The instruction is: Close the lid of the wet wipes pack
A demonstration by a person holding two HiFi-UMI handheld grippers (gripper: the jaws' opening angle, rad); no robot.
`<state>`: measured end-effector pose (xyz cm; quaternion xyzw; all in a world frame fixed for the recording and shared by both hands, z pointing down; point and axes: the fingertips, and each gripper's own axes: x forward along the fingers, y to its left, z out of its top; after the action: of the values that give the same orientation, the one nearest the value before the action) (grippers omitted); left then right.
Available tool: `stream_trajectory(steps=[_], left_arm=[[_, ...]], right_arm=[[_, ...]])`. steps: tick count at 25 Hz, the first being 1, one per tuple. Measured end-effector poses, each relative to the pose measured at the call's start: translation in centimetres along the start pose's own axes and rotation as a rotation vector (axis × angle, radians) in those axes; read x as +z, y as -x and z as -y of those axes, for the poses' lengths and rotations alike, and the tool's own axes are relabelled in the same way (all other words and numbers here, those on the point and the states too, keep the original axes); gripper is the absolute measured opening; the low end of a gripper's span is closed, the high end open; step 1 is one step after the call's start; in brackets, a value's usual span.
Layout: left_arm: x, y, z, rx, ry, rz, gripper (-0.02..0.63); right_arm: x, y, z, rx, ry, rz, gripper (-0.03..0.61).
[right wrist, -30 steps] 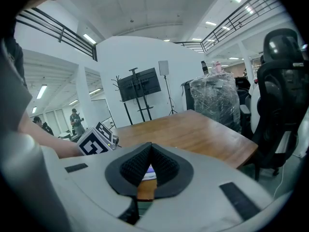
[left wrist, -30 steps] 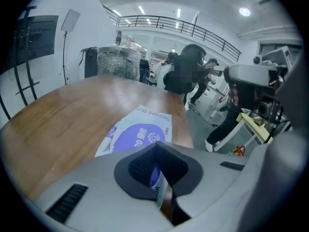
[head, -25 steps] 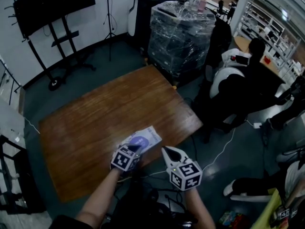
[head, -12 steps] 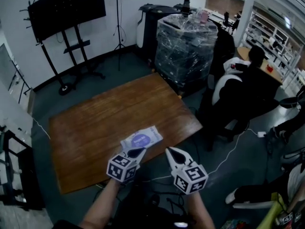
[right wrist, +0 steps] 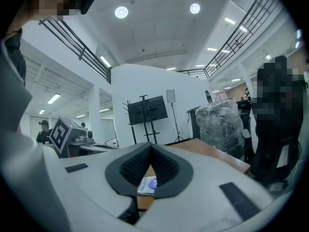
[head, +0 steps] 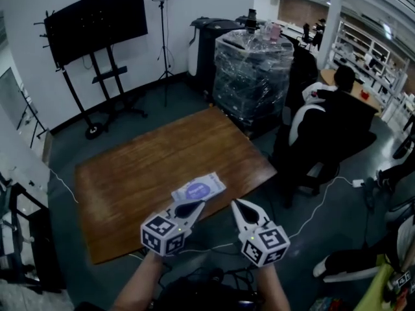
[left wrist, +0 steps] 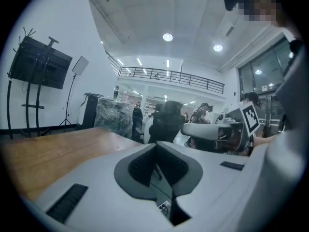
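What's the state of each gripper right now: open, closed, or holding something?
Left gripper: closed, holding nothing.
Right gripper: closed, holding nothing.
The white and purple wet wipes pack lies on the brown wooden table.

A rectangular wooden table (head: 149,167) stands at an angle on the dark floor (head: 162,102). One item lies directly on it: a wet wipes pack (head: 198,188), lying flat near the table's front edge, its purple oval facing up.
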<state>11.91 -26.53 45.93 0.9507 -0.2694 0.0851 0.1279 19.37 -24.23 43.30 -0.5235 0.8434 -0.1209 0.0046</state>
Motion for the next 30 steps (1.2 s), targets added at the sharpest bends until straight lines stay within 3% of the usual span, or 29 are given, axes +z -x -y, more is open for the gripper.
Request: stream_trajectory(steps=[7,19,30], left_arm=[[1.5,3.6,1.2,-0.068,-0.032,0.040,0.000],[2.1,10.3,3.1,-0.154,-0.055,0.090,0.000],[2.2,14.2,4.6,-0.185,-0.071,0.125,0.000]], right_arm=[[1.4,0.7,-3.7,-0.072,0.018,0.048,0.008],[1.3,2.1,-12.6,-0.063,0.028,0.087,0.008],[1.3,3.3,-17.0,-0.070,0.065,0.110,0.008]])
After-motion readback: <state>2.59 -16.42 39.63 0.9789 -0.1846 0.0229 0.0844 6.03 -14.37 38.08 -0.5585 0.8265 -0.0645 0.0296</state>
